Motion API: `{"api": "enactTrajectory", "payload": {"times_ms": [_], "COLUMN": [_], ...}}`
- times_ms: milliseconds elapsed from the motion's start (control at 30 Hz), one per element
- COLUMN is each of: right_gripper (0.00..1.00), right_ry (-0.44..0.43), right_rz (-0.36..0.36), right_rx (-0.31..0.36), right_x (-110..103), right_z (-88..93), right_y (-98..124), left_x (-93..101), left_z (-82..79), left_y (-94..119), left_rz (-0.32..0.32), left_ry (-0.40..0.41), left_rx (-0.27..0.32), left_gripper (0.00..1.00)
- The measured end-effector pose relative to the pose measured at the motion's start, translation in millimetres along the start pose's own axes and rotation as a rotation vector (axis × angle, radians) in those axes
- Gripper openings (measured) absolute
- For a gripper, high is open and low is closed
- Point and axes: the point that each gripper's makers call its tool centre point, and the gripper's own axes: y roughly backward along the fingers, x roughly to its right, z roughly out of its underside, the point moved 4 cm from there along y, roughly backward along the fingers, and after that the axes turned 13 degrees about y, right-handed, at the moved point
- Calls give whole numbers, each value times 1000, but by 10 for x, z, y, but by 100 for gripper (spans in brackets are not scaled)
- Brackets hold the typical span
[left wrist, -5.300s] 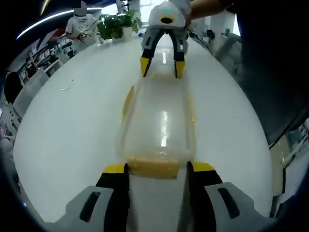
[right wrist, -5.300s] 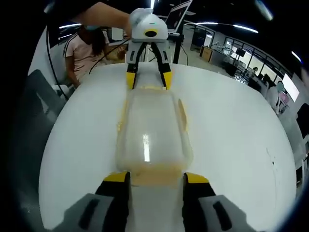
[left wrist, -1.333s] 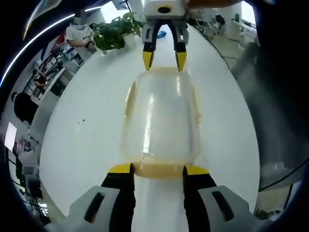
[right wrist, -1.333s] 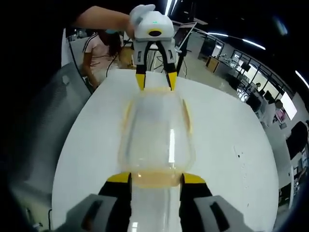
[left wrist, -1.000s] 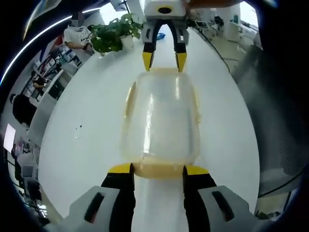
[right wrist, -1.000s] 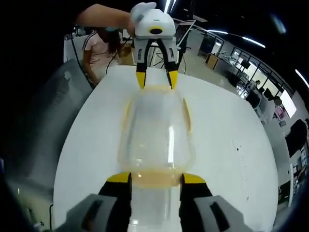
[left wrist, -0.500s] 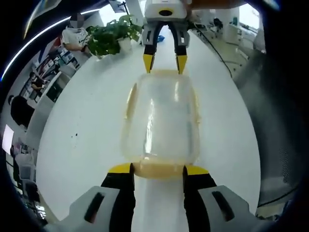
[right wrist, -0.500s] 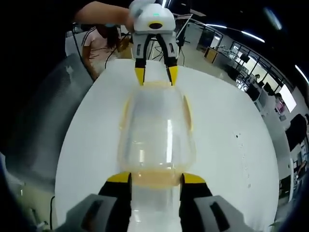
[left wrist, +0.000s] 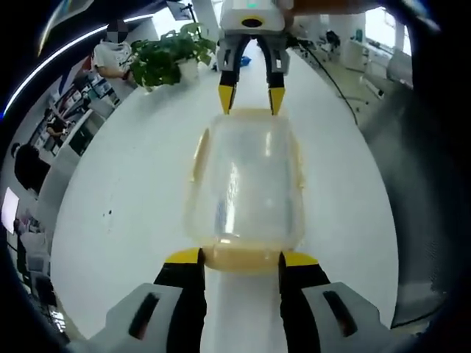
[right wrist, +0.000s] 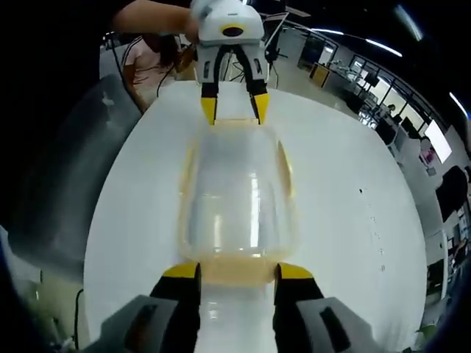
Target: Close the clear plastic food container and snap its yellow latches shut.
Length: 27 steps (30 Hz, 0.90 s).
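The clear plastic food container has its lid on and hangs over the white table, held at both ends. My left gripper is shut on the yellow end latch nearest it. At the far end, my right gripper grips the opposite latch. Yellow side latches lie flat along the long sides. In the right gripper view, the same container runs from my right gripper, shut on its yellow latch, to my left gripper held by a hand.
A potted plant stands at the table's far end, with a seated person behind it. Another person sits past the table in the right gripper view. A grey chair back is beside the table edge.
Both grippers keep their hold on the container. It has risen above the table since the earliest frames, and the room has slid slightly in both views as the hands move.
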Motion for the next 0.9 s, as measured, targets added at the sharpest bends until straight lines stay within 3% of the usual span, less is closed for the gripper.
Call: {"api": "enactTrajectory", "payload": {"times_ms": [467,900], "right_gripper": [36,35], "right_ry": [0,-18], "right_rz": [-27,-10], "right_rx": [-45,-69], "right_x": [-109,-126], "right_z": [229,386], "right_y": [109,240], "left_x": [121,149], "left_z": [-193,-360], "left_y": [-176,-289], "left_rz": [18,23], "left_ry": [-13,-22], "left_rx": [20,29], "left_gripper": [36,36]}}
